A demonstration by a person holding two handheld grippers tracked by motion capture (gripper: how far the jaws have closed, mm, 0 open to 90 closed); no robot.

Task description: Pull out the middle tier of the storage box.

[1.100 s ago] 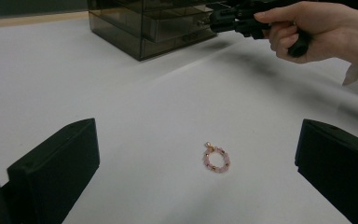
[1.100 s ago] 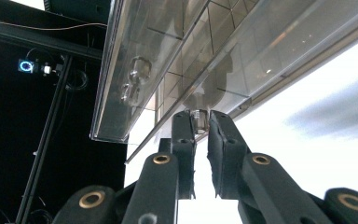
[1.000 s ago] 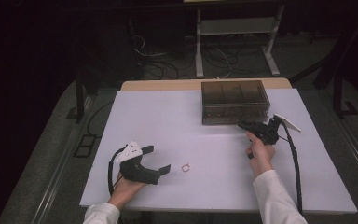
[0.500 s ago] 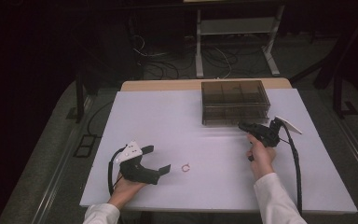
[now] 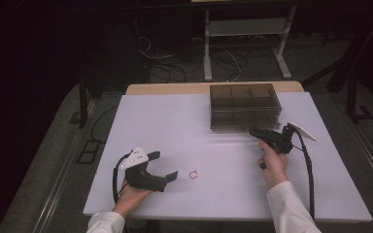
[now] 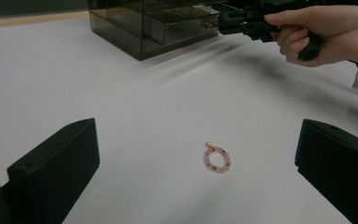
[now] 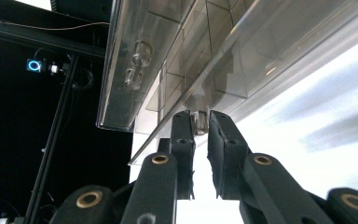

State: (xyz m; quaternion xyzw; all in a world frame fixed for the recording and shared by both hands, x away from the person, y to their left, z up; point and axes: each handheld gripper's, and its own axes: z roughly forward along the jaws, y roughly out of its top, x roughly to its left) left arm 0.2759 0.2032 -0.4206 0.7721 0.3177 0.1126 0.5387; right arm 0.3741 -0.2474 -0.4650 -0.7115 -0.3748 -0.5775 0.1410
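A small pink bead bracelet (image 5: 193,174) (image 6: 217,157) lies on the white table (image 5: 189,126). My left gripper (image 5: 167,164) (image 6: 196,168) rests open just left of it, and the bracelet lies on the table ahead of the wide-apart jaws. A smoked clear drawer box (image 5: 245,104) (image 6: 154,23) (image 7: 177,56) stands at the back. My right gripper (image 5: 253,131) (image 6: 242,21) (image 7: 200,122) is at its front, with the jaw tips on either side of a small drawer knob (image 7: 197,120). These jaws have just been opening a little, and the pads still touch the knob.
The box stands near the table's far edge (image 5: 213,89). A black cable (image 5: 311,170) trails from the right gripper toward the near edge. Beyond the table, a white metal frame (image 5: 243,29) and loose cables (image 5: 155,58) are on the dark floor.
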